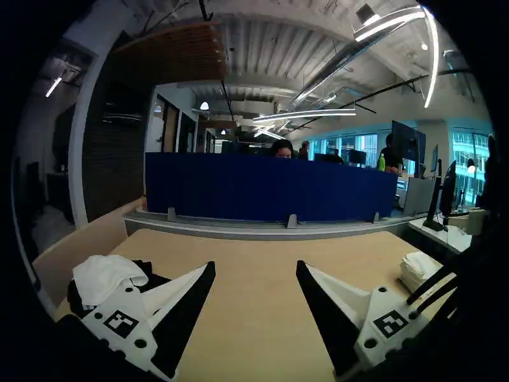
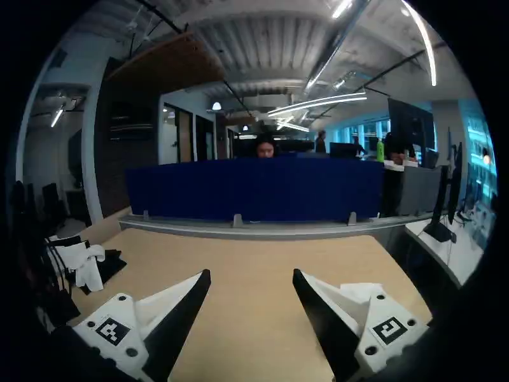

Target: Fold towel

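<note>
A crumpled white towel (image 1: 105, 277) lies on a black object at the left end of the wooden table (image 1: 254, 254), just beyond my left gripper's left finger. My left gripper (image 1: 254, 264) hovers open over bare tabletop, nothing between its fingers. A stack of folded white towels (image 1: 420, 267) sits at the table's right edge. In the right gripper view, my right gripper (image 2: 251, 272) is open and empty above the table (image 2: 248, 254). There a white towel (image 2: 83, 261) hangs off a black frame at the left, and a folded white towel (image 2: 359, 291) peeks from behind the right finger.
A blue partition (image 1: 267, 188) on a grey rail closes off the table's far edge, with people seated behind it. Black wire rods (image 1: 432, 286) stand at the right edge. A desk with monitors (image 1: 445, 191) lies to the right. A black wire frame (image 2: 51, 254) stands at the left.
</note>
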